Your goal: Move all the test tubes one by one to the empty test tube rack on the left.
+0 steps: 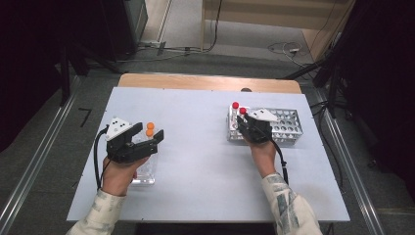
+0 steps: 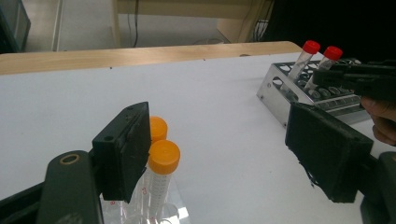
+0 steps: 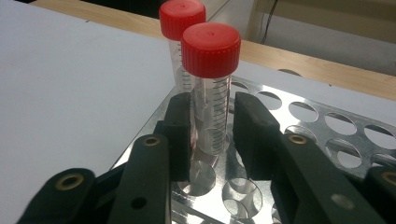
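Observation:
Two red-capped tubes stand in a perforated metal rack at the table's right. My right gripper reaches into the rack's left end. Its jaws stand narrowly on either side of the nearer red-capped tube; one pad touches it and a thin gap shows at the other. The second red-capped tube stands just behind. At the left, my left gripper is wide open over a clear rack. Two orange-capped tubes stand in it, just inside one jaw, with no pad pressing on them.
The white table top lies between the two racks. The metal rack has several vacant holes to the right of the tubes. Cables and dark stands lie on the floor beyond the wooden far edge.

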Demonstrator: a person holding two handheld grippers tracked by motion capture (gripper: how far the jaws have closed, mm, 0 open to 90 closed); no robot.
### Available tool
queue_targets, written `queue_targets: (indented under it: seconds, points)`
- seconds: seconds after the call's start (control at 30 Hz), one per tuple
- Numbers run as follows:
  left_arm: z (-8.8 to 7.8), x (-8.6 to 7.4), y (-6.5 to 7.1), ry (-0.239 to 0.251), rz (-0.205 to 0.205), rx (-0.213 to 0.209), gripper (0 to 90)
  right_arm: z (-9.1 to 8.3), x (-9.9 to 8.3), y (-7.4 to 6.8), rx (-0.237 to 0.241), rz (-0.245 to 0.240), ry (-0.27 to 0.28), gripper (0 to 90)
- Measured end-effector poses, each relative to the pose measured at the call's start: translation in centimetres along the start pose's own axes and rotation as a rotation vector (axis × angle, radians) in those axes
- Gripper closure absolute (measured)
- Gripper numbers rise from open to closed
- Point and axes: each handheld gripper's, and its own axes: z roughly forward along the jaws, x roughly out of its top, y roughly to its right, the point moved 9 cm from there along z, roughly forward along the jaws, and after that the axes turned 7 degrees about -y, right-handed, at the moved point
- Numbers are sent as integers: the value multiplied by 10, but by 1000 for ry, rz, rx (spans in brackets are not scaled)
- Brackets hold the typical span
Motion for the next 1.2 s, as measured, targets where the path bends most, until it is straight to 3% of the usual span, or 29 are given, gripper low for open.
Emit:
queue_targets:
  seconds: [0.1, 0.37, 0.77, 0.93, 1.2]
  points:
    - [0, 0, 0, 0, 1, 0, 229, 1, 0, 0, -3, -1, -1, 709]
    - [0, 0, 0, -1, 2, 1, 228, -5, 5, 1, -2, 5, 17, 712]
    - [-3, 2, 0, 11, -1, 0, 227, -41, 40, -1, 8, -14, 99, 712]
    - [-3, 2, 2, 14, 1, -3, 227, -57, 46, -4, 40, -7, 124, 713]
    - [-4, 3, 8, 16, 10, -10, 228, -77, 40, -19, 101, -50, 126, 712]
